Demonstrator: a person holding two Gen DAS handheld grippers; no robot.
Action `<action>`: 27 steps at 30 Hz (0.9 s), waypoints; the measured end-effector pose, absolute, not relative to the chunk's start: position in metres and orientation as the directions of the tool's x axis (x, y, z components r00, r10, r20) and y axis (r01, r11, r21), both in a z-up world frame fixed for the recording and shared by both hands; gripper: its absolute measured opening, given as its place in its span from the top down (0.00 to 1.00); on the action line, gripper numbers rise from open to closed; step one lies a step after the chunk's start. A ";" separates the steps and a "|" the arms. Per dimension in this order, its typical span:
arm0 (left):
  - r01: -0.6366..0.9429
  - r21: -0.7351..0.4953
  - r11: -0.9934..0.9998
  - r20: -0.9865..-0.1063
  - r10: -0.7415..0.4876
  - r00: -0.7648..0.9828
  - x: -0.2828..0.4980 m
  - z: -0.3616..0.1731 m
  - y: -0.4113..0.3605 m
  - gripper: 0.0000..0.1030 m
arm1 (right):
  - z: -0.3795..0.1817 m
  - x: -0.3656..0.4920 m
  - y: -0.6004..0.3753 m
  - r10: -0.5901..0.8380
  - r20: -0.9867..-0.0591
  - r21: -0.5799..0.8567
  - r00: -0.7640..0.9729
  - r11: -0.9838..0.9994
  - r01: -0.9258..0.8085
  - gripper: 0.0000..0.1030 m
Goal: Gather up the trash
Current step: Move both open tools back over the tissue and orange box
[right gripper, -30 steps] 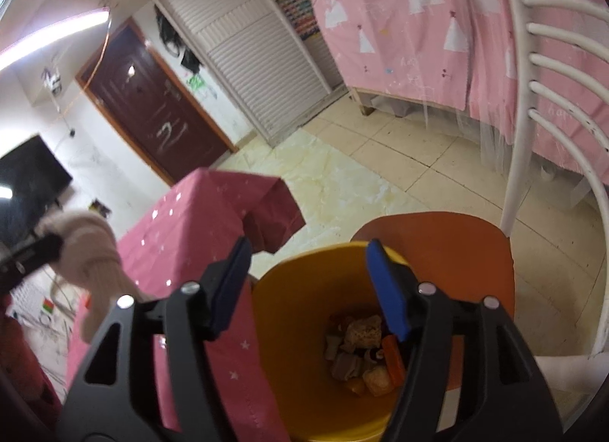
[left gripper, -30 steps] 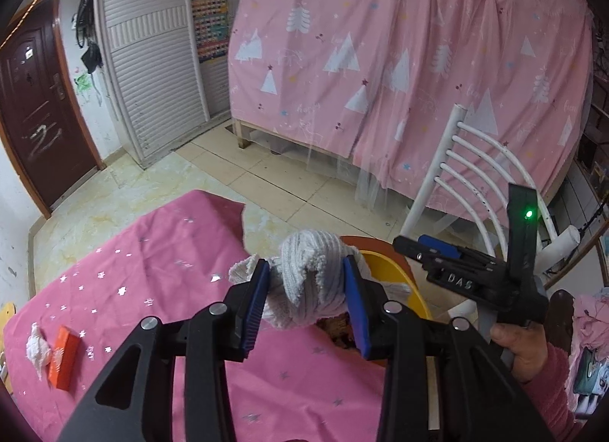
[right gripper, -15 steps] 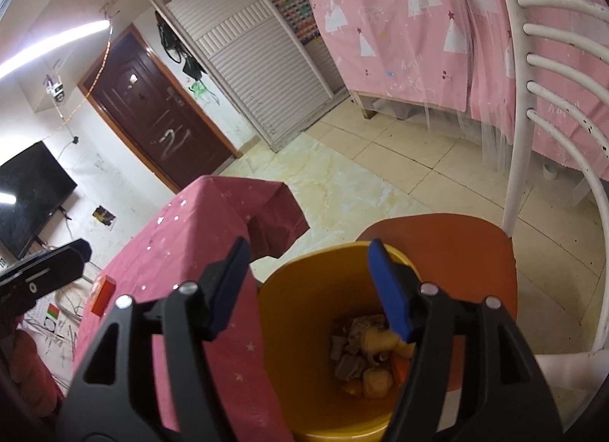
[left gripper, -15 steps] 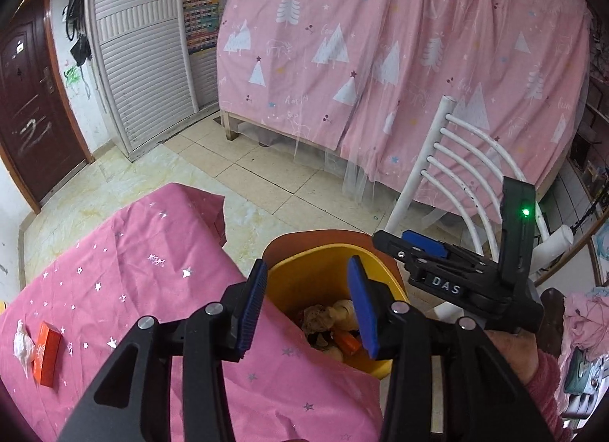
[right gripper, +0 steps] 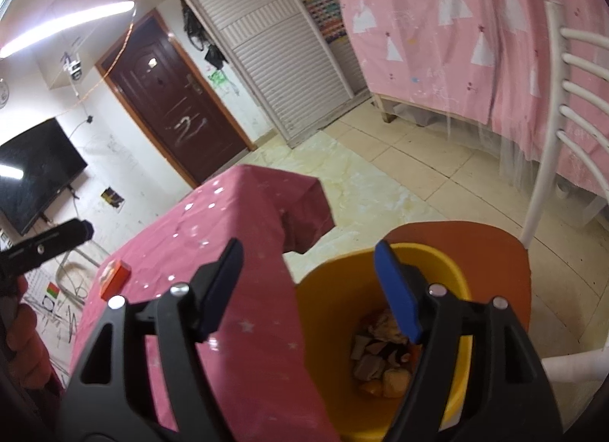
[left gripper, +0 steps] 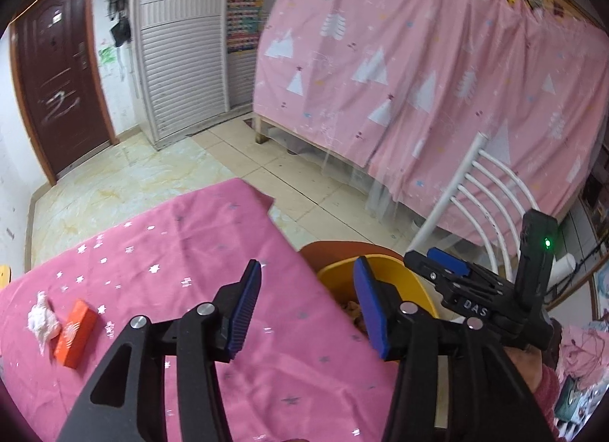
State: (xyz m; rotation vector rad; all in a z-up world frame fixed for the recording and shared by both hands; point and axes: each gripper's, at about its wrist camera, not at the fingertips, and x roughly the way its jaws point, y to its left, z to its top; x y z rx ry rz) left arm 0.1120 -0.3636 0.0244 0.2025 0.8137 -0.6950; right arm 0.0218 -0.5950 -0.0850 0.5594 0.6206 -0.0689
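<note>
The left gripper (left gripper: pixel 306 305) hangs over the near edge of the table (left gripper: pixel 160 251) with its jaws wide and nothing between them. On the pink star-print cloth, out at about nine o'clock from that gripper, a crumpled white tissue (left gripper: pixel 42 318) lies just beside a small orange box (left gripper: pixel 75 332), the two nearly touching.

The yellow bin (right gripper: pixel 338 312) stands on the orange seat of a white-backed chair (right gripper: pixel 491 248) pushed up against the table's corner. Scraps of trash (right gripper: pixel 380 358) sit in a heap at its bottom. The right gripper (right gripper: pixel 308 286) hovers above the bin's rim on the table side, jaws wide as well and empty, its blue-padded finger over the bin's mouth and the other finger over the cloth. From the left wrist view that gripper shows at three o'clock, a green light lit on its body.

Beyond the table, at twelve o'clock, a pink curtain (left gripper: pixel 418 72) with white trees hangs over a bed frame, and a dark door (left gripper: pixel 57 80) stands at ten o'clock.
</note>
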 end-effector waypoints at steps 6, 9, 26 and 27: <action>0.581 -0.107 0.807 -0.715 -0.469 0.519 0.128 0.030 -0.324 0.53 | -0.071 0.049 -0.551 0.156 -0.572 0.448 0.805 0.882 0.147 0.29; 0.544 -0.107 0.832 -0.707 -0.449 0.546 0.137 0.033 -0.298 0.45 | -0.063 0.063 -0.527 0.187 -0.575 0.428 0.797 0.898 0.099 0.27; 0.313 -0.117 0.943 -0.729 -0.296 0.618 0.204 0.027 -0.167 0.41 | -0.048 0.128 -0.398 0.309 -0.637 0.312 0.706 0.941 -0.130 0.16; 0.303 -0.118 0.946 -0.731 -0.289 0.618 0.208 0.026 -0.161 0.41 | -0.047 0.132 -0.391 0.314 -0.641 0.305 0.700 0.942 -0.143 0.16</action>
